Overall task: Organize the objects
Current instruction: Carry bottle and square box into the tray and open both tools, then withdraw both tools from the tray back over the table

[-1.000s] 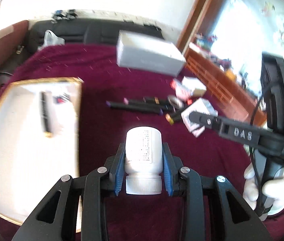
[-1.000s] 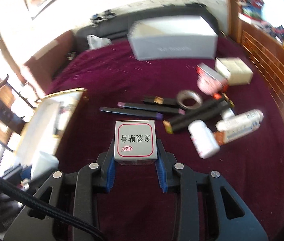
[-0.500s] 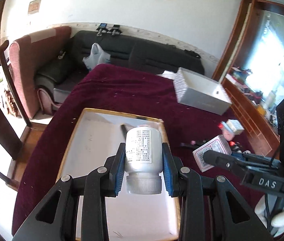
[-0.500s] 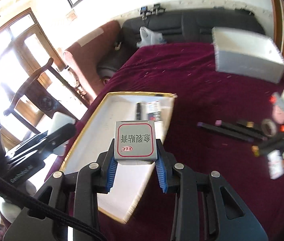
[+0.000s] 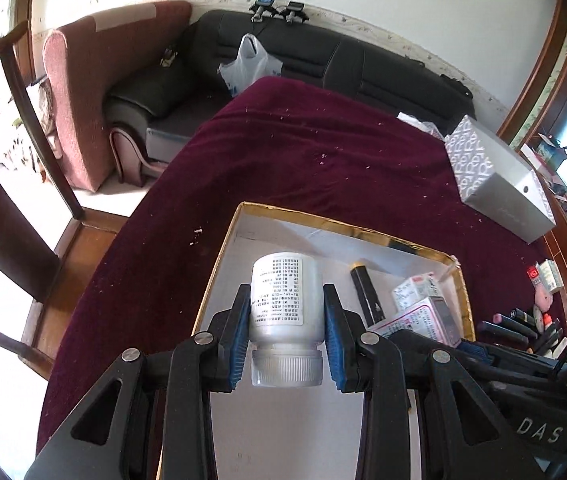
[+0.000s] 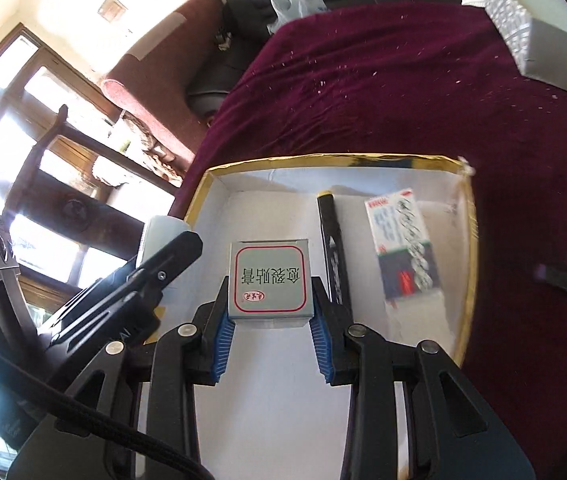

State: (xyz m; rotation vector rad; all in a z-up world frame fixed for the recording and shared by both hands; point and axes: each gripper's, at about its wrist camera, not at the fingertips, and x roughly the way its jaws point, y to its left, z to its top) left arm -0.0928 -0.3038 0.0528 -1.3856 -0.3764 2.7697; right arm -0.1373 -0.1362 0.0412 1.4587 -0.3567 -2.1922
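Observation:
My left gripper (image 5: 285, 344) is shut on a white pill bottle (image 5: 283, 300), cap toward me, held over the left part of the gold-rimmed white tray (image 5: 323, 222). My right gripper (image 6: 270, 328) is shut on a small grey box with a red-framed label (image 6: 270, 278), held over the same tray (image 6: 323, 159). In the tray lie a black pen (image 6: 333, 244) and a white medicine box (image 6: 401, 246). The left gripper and its bottle (image 6: 163, 236) show at the left of the right wrist view.
The tray sits on a maroon cloth (image 5: 323, 152). A silver box (image 5: 499, 184) lies at the far right. Loose pens and small items (image 5: 523, 324) lie right of the tray. A black sofa (image 5: 323, 60) and a red armchair (image 5: 83, 92) stand beyond the table edge.
Both grippers have carried their loads leftward from the pile of loose items to above the tray. Both grips stay shut.

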